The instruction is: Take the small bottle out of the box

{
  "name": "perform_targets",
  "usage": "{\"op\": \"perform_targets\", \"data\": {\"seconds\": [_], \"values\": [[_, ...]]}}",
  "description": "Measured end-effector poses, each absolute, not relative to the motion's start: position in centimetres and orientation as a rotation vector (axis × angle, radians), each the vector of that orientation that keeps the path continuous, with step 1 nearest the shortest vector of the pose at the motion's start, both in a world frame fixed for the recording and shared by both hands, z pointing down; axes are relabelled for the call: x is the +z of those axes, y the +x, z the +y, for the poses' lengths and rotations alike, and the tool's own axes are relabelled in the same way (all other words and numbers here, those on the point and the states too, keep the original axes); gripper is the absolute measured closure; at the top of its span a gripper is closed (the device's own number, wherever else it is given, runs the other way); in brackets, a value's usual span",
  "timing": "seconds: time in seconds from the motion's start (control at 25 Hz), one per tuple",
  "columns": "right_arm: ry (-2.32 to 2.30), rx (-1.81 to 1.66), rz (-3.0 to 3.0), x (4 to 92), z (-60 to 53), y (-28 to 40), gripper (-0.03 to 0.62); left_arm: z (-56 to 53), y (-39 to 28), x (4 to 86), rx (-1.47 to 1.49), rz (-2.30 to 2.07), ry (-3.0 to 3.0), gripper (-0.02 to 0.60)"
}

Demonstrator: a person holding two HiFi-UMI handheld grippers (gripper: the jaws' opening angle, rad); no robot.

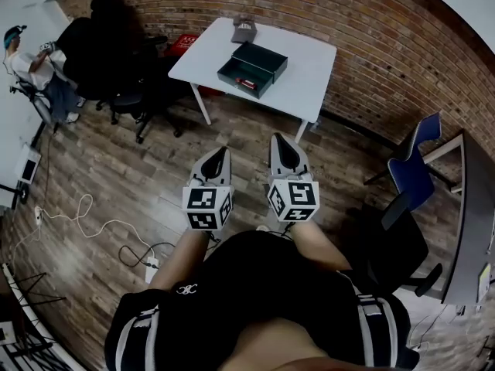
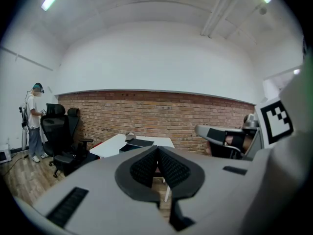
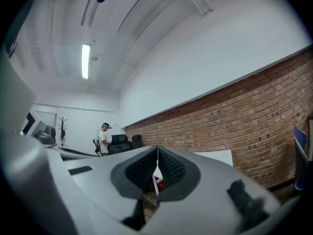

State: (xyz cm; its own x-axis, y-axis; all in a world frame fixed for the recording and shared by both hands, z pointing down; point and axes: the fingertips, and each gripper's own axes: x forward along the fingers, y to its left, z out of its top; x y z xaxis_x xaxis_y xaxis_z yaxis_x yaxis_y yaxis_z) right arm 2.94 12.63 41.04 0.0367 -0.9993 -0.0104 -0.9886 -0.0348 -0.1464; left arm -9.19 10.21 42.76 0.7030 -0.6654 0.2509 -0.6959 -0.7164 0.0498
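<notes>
Tools: left gripper (image 1: 220, 161) and right gripper (image 1: 284, 151) both clenched, empty.
Risk: arriving closed, they may push the box (image 1: 267, 59) and miss the small bottle (image 1: 245, 83).

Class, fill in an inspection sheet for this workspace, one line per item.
Surface: white table, mostly bare.
Job's things: open dark box on the table; small red item inside, perhaps the bottle.
Clutter: grey object at the table's far edge.
Grippers: left gripper and right gripper shut, empty, short of the table.
Cables: white cable on the floor.
Surroundings: brick wall, black chairs, blue chair, a person.
</notes>
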Motion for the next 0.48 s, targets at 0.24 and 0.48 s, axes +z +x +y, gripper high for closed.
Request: {"op": "perform_targets", "data": {"seconds": [0.24,0.48], "values": [[-2.134,-0.119,2.188,41.2,10.6,3.9,0.563,8.7,-7.4,42.7,0.309,-1.16,2.748,0.568],[-2.121,-0.118,2.238,41.8,9.7,5.0,0.563,8.0,-5.7,43.8,0.318,-1.169,2.708,0.569]]}}
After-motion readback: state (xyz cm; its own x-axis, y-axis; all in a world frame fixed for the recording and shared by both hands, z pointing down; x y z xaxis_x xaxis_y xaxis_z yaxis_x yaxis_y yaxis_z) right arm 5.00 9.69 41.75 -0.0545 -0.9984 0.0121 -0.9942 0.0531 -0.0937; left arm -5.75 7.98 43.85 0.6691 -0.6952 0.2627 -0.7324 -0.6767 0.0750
